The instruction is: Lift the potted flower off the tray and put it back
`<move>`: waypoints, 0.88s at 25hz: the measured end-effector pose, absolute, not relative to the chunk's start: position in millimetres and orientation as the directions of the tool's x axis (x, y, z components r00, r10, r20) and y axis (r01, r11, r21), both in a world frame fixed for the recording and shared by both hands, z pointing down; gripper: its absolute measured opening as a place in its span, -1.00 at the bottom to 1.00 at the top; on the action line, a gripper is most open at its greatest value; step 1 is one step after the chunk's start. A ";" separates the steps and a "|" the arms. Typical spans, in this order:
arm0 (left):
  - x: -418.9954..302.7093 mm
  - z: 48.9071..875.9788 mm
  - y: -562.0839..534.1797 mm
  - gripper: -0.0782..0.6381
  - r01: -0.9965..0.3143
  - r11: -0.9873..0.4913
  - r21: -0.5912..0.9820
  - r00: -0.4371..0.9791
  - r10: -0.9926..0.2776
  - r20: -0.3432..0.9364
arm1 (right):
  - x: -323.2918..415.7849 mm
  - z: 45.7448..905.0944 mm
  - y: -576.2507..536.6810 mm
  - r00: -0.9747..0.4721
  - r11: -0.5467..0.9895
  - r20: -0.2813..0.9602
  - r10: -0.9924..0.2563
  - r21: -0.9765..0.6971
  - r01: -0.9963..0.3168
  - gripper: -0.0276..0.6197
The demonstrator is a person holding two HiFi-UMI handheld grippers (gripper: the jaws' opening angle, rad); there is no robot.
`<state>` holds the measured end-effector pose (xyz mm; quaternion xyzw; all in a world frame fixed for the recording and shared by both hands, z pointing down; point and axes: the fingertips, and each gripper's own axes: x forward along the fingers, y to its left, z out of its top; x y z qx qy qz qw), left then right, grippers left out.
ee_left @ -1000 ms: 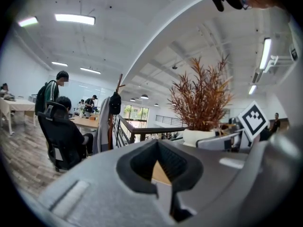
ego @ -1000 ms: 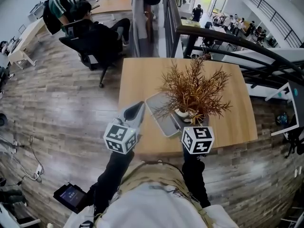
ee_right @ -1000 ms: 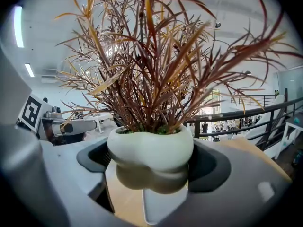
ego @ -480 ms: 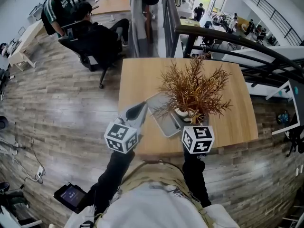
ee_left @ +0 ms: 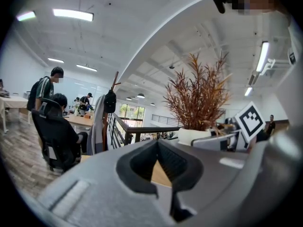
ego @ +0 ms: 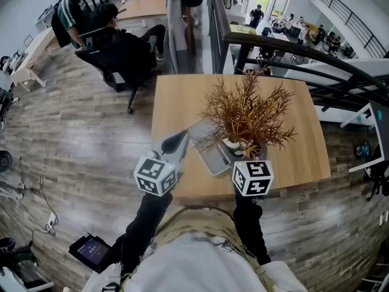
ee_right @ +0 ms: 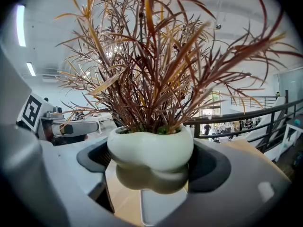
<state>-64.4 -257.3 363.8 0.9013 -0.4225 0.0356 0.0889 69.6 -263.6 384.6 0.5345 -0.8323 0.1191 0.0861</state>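
Right gripper point(ee_right: 149, 163) has its two jaws closed against the sides of the pale pot point(ee_right: 150, 146), the dark pads pressing both flanks, so the potted flower point(ego: 246, 117) is in its grasp. Left gripper point(ee_left: 158, 148) is clenched on nothing: its tips meet, only bare wood shows through the gap behind them, and it hangs over the near left part of the table, just beside the tray.

Just under the pot lies the grey tray point(ego: 205, 140), set at a slant on the wooden table point(ego: 292, 102); the pot is at the tray's right end. From the right gripper view I cannot tell whether the base sits on the tray or is a little clear of it, since a darker rounded shape below the pot may be its lower bulge or its reflection.

My reading is that the grip is made and the lift is the step in hand. The next move calls for a straight, level rise, because the tall dry fronds put weight high and would tip the pot in a loose hold.

Farther off, a black railing point(ego: 285, 47) runs past the table, and people sit at desks point(ego: 115, 29) on the wooden floor.
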 end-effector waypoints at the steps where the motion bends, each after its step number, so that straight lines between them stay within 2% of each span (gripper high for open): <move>1: -64.2 364.3 -257.1 -0.78 -0.767 -0.628 0.130 0.642 -0.754 0.140 | 69.4 384.9 -263.4 -0.414 0.401 0.270 -0.869 -0.105 -0.910 0.60; 22: -62.5 394.9 -252.0 -0.78 -0.766 -0.630 0.132 0.642 -0.736 0.213 | 71.6 424.3 -262.9 -0.411 0.398 0.316 -0.855 -0.108 -0.911 0.61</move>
